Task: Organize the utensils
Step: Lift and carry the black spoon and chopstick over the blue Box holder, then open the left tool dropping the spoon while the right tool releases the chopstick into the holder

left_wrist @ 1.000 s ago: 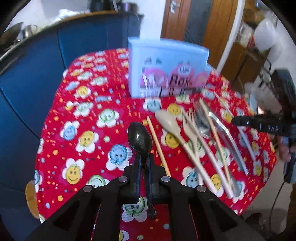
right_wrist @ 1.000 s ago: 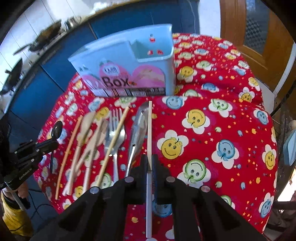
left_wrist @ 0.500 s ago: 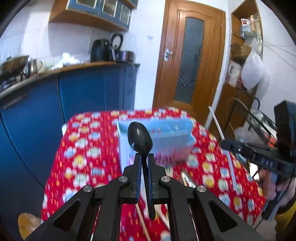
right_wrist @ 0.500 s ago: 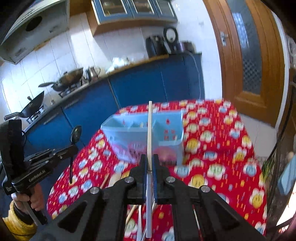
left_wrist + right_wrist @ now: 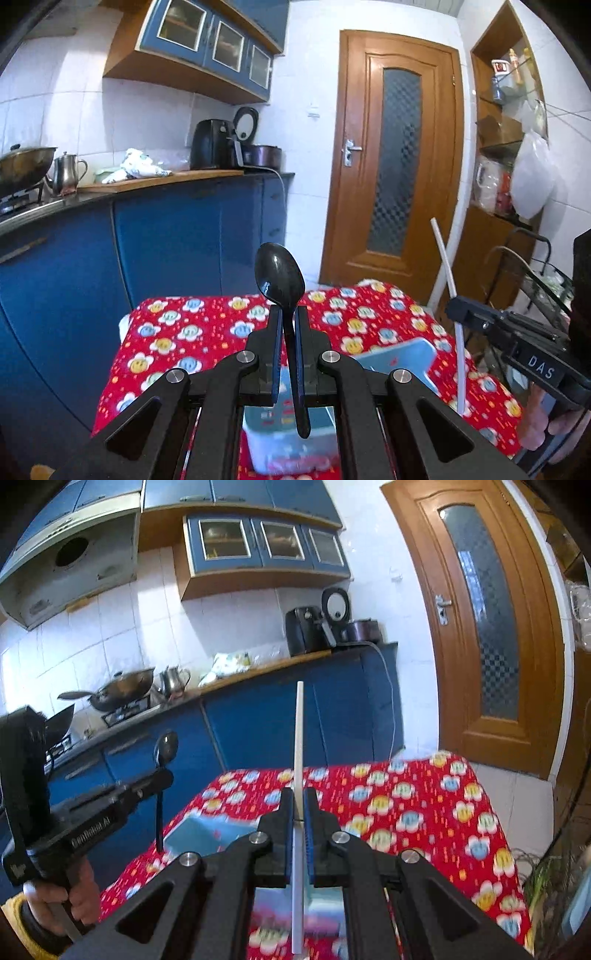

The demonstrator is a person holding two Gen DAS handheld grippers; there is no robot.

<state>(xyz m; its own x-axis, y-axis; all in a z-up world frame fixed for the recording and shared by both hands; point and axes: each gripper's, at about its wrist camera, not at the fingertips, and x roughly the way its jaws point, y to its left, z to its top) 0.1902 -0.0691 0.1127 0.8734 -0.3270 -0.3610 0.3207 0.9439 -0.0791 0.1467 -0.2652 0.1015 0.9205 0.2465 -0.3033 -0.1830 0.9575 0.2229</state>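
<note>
Above one blue box (image 5: 397, 360), one black spoon (image 5: 280, 275), one white chopstick (image 5: 298, 738)

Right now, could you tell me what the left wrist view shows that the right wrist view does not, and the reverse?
Only the left wrist view shows the shelves right of the door, and the left gripper head on, shut on the black spoon. Only the right wrist view shows the range hood, and the right gripper head on, shut on the white chopstick. Both show the blue box, the red tablecloth, the wooden door, and the opposite gripper from the side.
</note>
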